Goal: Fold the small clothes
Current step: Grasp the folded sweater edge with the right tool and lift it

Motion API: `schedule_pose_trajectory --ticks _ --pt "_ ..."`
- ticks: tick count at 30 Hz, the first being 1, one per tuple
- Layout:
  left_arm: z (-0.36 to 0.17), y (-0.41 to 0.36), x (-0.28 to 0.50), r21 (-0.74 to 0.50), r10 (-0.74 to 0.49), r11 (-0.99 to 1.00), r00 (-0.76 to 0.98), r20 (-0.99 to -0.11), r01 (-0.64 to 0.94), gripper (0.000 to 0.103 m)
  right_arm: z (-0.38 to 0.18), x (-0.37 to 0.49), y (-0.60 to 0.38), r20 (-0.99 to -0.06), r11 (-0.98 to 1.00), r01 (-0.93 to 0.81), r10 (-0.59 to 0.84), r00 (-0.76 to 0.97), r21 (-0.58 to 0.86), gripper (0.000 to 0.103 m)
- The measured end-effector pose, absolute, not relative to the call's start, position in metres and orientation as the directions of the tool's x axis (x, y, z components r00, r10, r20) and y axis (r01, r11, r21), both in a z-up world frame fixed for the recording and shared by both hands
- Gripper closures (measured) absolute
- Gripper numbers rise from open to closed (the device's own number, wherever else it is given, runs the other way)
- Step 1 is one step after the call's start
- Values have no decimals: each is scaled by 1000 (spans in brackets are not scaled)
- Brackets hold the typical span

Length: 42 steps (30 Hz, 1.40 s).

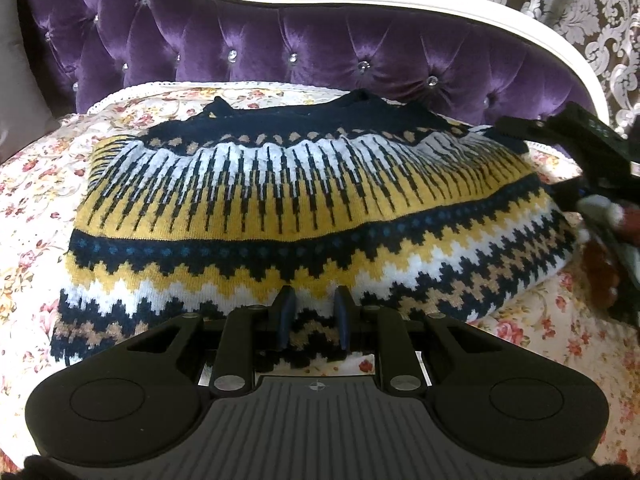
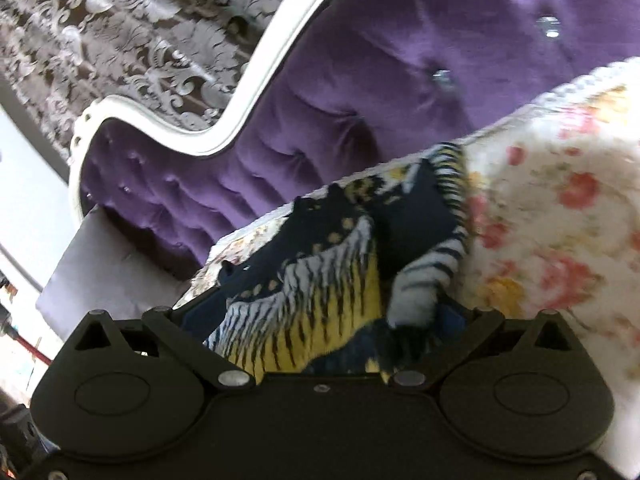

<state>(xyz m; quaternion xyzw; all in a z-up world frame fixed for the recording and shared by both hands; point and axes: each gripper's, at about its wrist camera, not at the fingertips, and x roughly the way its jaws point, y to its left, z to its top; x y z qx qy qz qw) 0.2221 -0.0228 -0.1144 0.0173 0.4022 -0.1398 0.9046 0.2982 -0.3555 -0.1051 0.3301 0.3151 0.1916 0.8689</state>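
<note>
A knitted sweater (image 1: 304, 200) with navy, yellow and white bands lies flat on a floral bedspread (image 1: 36, 200), its neck towards the headboard. At the sweater's near hem my left gripper (image 1: 314, 304) is closed to a narrow gap with a pinch of fabric between its blue fingertips (image 1: 286, 306). My right gripper (image 1: 568, 152) is at the sweater's far right corner, partly cut off by the picture's edge. In the right wrist view its jaws stand wide apart. The sweater (image 2: 320, 312) bunches between them and hides the fingertips, and a white striped fold (image 2: 420, 280) drapes over the right side.
A purple tufted headboard (image 1: 320, 52) with a white curved frame (image 1: 400, 0) rises behind the bed. A grey pillow (image 1: 20, 92) leans at the left. Something red and white (image 1: 604, 216) shows by the right gripper. Patterned wallpaper (image 2: 120, 60) covers the wall.
</note>
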Motion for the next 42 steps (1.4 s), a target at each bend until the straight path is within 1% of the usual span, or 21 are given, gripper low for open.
schedule_pose_trajectory --ticks 3,4,5,6,7,8,11,13,15,18,21,22,26,29,31,33,38,42 --pt "-113 -19 225 -102 -268 952 627 -732 288 82 -109 306 -352 -375 678 -181 585 719 713 0" --pt "-111 -17 227 -112 -280 948 616 -736 297 82 -109 308 -351 -372 677 -191 592 715 711 4" --pt "-108 -16 230 -122 -292 944 605 -741 306 82 -109 309 -349 -381 684 -196 594 708 702 10" --pt "-105 -14 234 -134 -305 940 598 -741 313 82 -111 311 -347 -400 693 -196 597 695 694 33" --pt "-100 -12 240 -147 -313 940 604 -733 309 82 -116 313 -346 -413 684 -187 610 676 705 59" --pt "-95 -11 245 -154 -310 943 619 -722 294 82 -121 316 -345 -425 672 -170 623 657 721 67" --pt "-78 -14 264 -180 -315 947 669 -673 265 82 -122 314 -345 -426 676 -171 619 660 716 67" --pt "-74 -24 281 -170 -308 949 676 -669 264 82 -121 312 -345 -430 685 -174 612 664 707 67" --pt "-77 -38 296 -131 -281 955 677 -681 264 82 -121 312 -345 -429 685 -173 611 666 707 67" --pt "-89 -54 315 -104 -264 957 658 -705 272 82 -122 312 -345 -424 679 -166 610 669 716 69" --pt "-107 -64 327 -52 -226 958 627 -745 283 82 -122 313 -344 -424 679 -161 608 671 717 70" --pt "-109 -66 328 -33 -217 958 640 -737 286 82 -122 313 -345 -423 676 -160 608 671 719 70" --pt "-105 -67 332 -38 -205 962 619 -758 271 82 -123 313 -346 -424 674 -151 606 673 723 72" --pt "-93 -53 325 -77 -220 967 641 -735 244 82 -123 312 -346 -422 673 -150 605 675 725 73" --pt "-83 -36 314 -92 -208 975 687 -696 202 82 -124 311 -347 -422 674 -150 603 677 723 73" --pt "-78 -19 304 -90 -192 980 707 -681 179 82 -123 311 -346 -423 677 -150 601 678 721 73" --pt "-82 23 288 -59 -137 989 718 -683 134 82 -123 311 -345 -426 681 -150 597 680 716 73" --pt "-94 55 285 -89 -116 993 702 -703 75 82 -122 311 -344 -429 687 -149 593 681 711 73"
